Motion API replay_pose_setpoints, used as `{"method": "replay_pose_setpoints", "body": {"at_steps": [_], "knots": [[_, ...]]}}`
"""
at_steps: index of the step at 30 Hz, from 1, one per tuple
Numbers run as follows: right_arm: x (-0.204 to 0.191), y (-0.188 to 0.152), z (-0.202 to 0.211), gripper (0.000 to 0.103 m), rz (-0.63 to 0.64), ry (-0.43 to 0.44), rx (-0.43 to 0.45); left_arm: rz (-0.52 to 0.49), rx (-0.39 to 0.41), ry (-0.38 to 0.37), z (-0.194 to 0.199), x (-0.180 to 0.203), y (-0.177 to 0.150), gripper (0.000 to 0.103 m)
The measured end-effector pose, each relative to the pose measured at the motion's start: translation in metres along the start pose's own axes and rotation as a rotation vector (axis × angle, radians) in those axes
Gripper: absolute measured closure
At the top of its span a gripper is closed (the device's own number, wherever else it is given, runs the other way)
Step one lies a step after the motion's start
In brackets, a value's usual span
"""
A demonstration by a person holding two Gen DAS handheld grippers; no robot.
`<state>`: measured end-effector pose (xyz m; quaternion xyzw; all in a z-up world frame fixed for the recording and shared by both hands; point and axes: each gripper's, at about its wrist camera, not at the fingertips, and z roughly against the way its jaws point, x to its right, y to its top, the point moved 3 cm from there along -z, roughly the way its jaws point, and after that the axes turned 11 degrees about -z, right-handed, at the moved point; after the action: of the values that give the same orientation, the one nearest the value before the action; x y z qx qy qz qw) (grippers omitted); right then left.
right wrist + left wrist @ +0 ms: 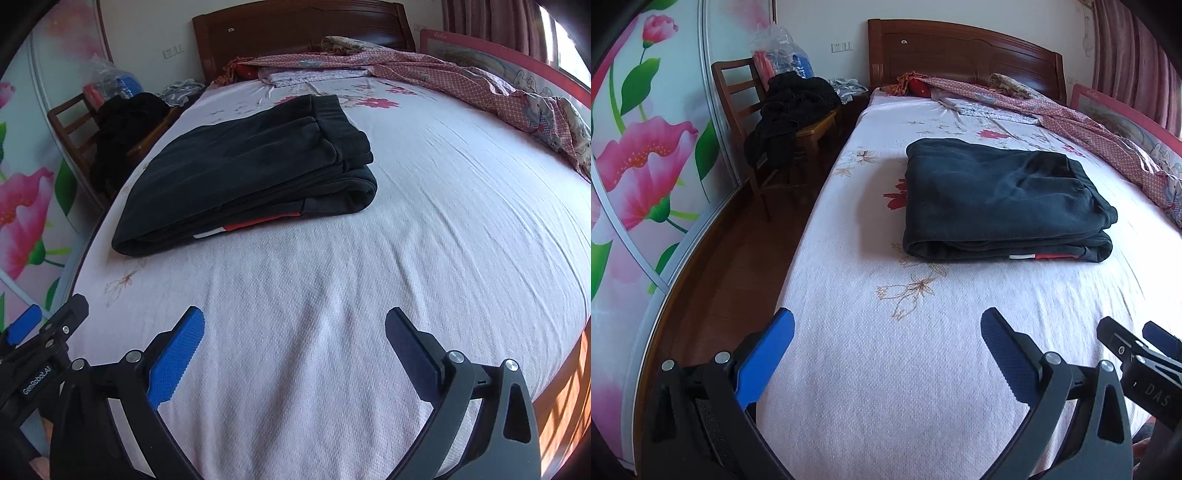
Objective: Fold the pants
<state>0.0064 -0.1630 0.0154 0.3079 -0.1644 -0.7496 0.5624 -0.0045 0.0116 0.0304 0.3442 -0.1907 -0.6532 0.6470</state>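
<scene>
Dark pants lie folded into a flat rectangular stack on the pale floral bed sheet, with a red and white stripe showing at the front edge. In the right wrist view the same pants sit ahead and to the left. My left gripper is open over bare sheet, well short of the pants, holding nothing. My right gripper is also open and empty above the sheet. Each gripper shows at the edge of the other's view.
A pink patterned quilt is bunched along the right side and head of the bed. The wooden headboard stands at the far end. A wooden chair with dark clothes piled on it stands left of the bed, beside a flower-painted wardrobe.
</scene>
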Motion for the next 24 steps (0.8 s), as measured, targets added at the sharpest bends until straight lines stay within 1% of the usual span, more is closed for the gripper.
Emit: {"method": "replay_pose_setpoints", "body": {"at_steps": [6, 24], "knots": [[-0.0061, -0.0015, 0.0035, 0.005, 0.015, 0.008, 0.005, 0.004, -0.018, -0.011, -0.0034, -0.0005, -0.0017, 0.002], [-0.0061, -0.0038, 0.0005, 0.005, -0.001, 0.014, -0.016, -0.001, -0.04, -0.023, -0.0083, 0.0022, -0.0042, 0.002]]}}
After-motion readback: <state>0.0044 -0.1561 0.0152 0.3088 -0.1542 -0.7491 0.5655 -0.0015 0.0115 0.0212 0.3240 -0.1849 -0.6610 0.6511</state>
